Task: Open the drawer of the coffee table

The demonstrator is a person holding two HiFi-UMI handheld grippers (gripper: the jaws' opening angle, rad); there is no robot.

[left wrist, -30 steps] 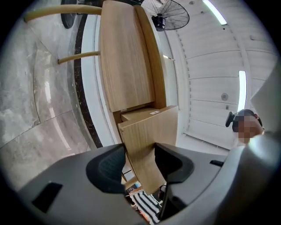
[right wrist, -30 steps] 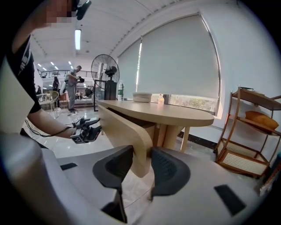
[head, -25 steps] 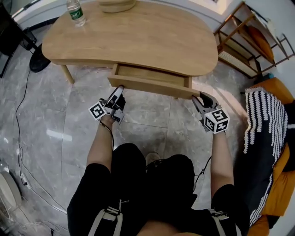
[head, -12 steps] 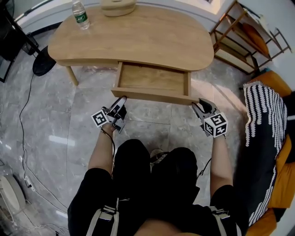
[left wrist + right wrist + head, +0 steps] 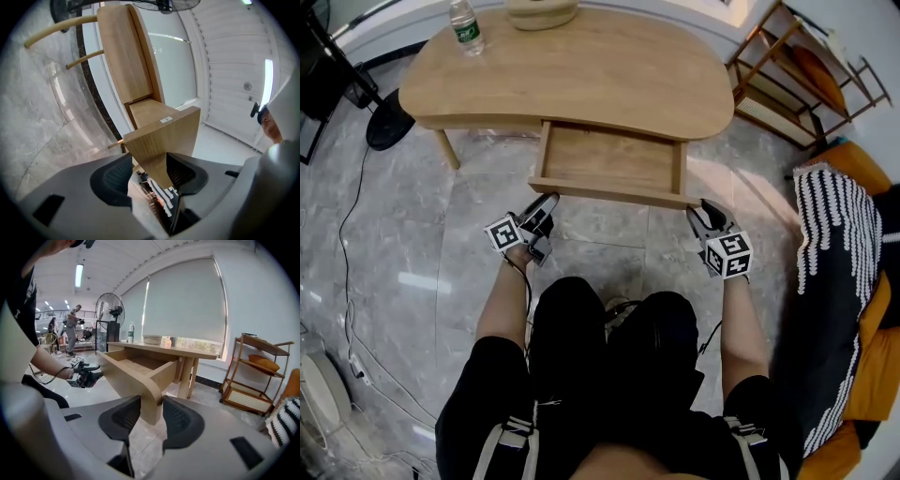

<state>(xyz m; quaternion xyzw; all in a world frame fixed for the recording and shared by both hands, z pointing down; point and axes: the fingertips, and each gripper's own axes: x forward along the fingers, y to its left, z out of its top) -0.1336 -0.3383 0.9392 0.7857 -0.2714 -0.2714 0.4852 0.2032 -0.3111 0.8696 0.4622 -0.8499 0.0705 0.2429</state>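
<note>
Across the upper half of the head view, the coffee table stands on the marble floor. Its drawer juts from under the top toward the person, its bare wooden bottom open to view and nothing visible inside.

The left gripper meets the lower left corner of the drawer front, and the right gripper meets the lower right corner. Taking one end in each tool probably keeps the pull even, so the drawer slides straight and does not jam on its runners.

The left gripper's view shows the end of the panel wedged between the two dark pads, which press on both faces, so this gripper clamps the front. The right gripper's view shows the same: the rounded corner of the panel fills the gap between the pads, and the jaws are closed on the wood. The front shows no handle, which would explain pinching the panel itself.

A water bottle stands at the table's far left edge, well apart from the drawer, so a smooth pull should leave it upright. The drawer looks near its full travel, so the task seems almost done.
</note>
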